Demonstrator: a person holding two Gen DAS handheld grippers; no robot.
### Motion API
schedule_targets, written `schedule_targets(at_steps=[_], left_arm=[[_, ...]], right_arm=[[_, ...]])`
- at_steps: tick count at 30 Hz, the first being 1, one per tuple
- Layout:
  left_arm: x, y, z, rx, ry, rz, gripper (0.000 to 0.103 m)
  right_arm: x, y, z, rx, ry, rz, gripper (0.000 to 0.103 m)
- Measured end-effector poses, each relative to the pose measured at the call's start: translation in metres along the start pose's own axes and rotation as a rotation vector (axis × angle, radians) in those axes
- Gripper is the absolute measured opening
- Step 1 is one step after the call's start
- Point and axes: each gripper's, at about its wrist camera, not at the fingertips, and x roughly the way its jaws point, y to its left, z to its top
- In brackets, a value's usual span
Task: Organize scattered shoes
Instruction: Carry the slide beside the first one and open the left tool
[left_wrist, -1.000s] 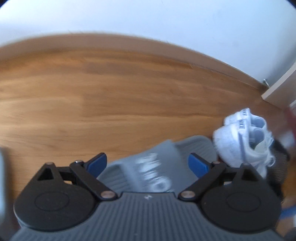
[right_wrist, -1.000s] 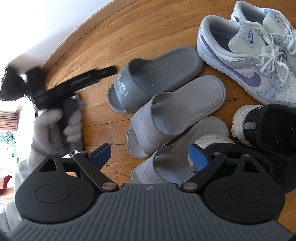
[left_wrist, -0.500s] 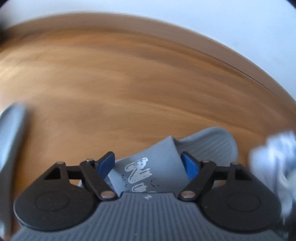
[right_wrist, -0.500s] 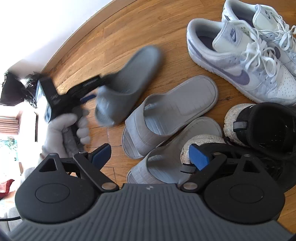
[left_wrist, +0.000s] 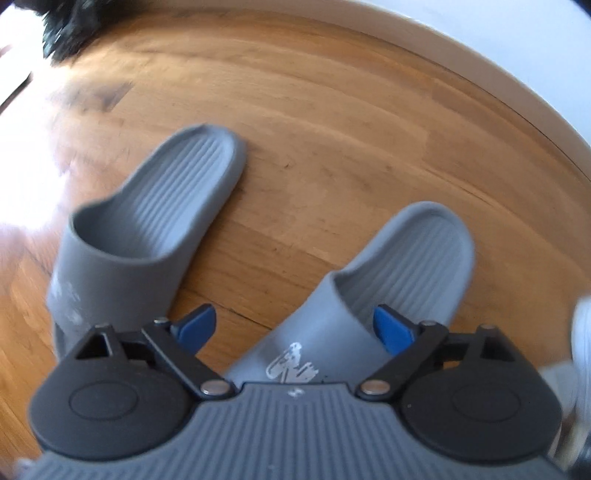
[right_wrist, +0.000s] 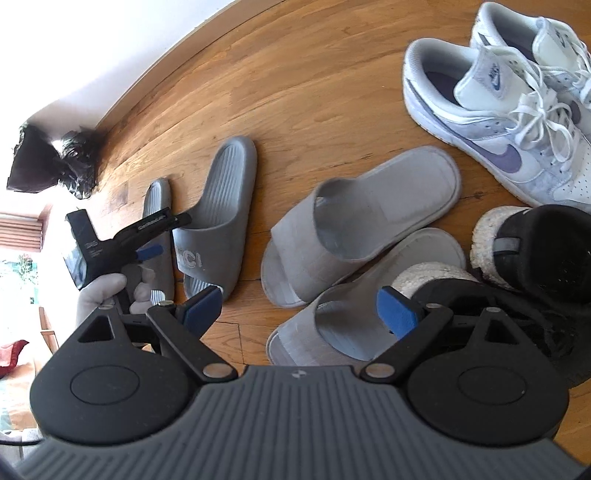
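Two dark grey ribbed slides lie side by side on the wood floor, one with a white logo and its mate to its left. My left gripper hovers over the logo slide's strap. Its jaws are opening, the strap lies between them, and the pads do not press on it. From the right wrist view, that gripper sits in a gloved hand above the same pair. My right gripper stands open and holds nothing, above two light grey slippers.
White and lilac sneakers stand at the upper right, and black shoes with white soles lie at the right. A black furry shape lies by the skirting board. Bare floor lies beyond the slides.
The left gripper closed on the logo slide, carried it left away from the light slippers, set it beside its mate and opened again. The right gripper stayed still.
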Motion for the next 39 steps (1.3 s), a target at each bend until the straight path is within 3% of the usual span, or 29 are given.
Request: schedule_targets(at_steps=[2, 6, 9, 13, 19, 26, 35, 39], left_arm=[[-0.015, -0.010, 0.000, 0.140, -0.079, -0.059, 0.094], [-0.007, -0.033, -0.016, 0.433, -0.110, -0.192, 0.094], [0.015, -0.042, -0.028, 0.570, -0.088, -0.165, 0.098], [0.025, -0.044, -0.041, 0.678, -0.089, -0.118, 0.097], [0.026, -0.020, -0.042, 0.515, -0.042, -0.120, 0.096], [0.007, -0.003, -0.055, 0.344, -0.018, -0.001, 0.096], [0.003, 0.009, -0.045, 0.324, -0.092, 0.158, 0.091], [0.001, 0.014, -0.044, 0.294, -0.091, 0.170, 0.091]], right_arm=[[0.001, 0.000, 0.000, 0.002, 0.002, -0.005, 0.092], [0.003, -0.002, 0.001, 0.010, 0.008, -0.017, 0.092], [0.006, 0.000, 0.001, 0.005, 0.013, -0.018, 0.092], [0.008, 0.001, 0.001, 0.001, 0.019, -0.021, 0.092], [0.008, -0.001, 0.001, 0.006, 0.018, -0.025, 0.092], [0.009, -0.001, 0.000, 0.003, 0.022, -0.028, 0.092], [0.011, 0.002, 0.000, -0.004, 0.026, -0.032, 0.092], [0.012, 0.003, 0.001, -0.006, 0.028, -0.033, 0.092]])
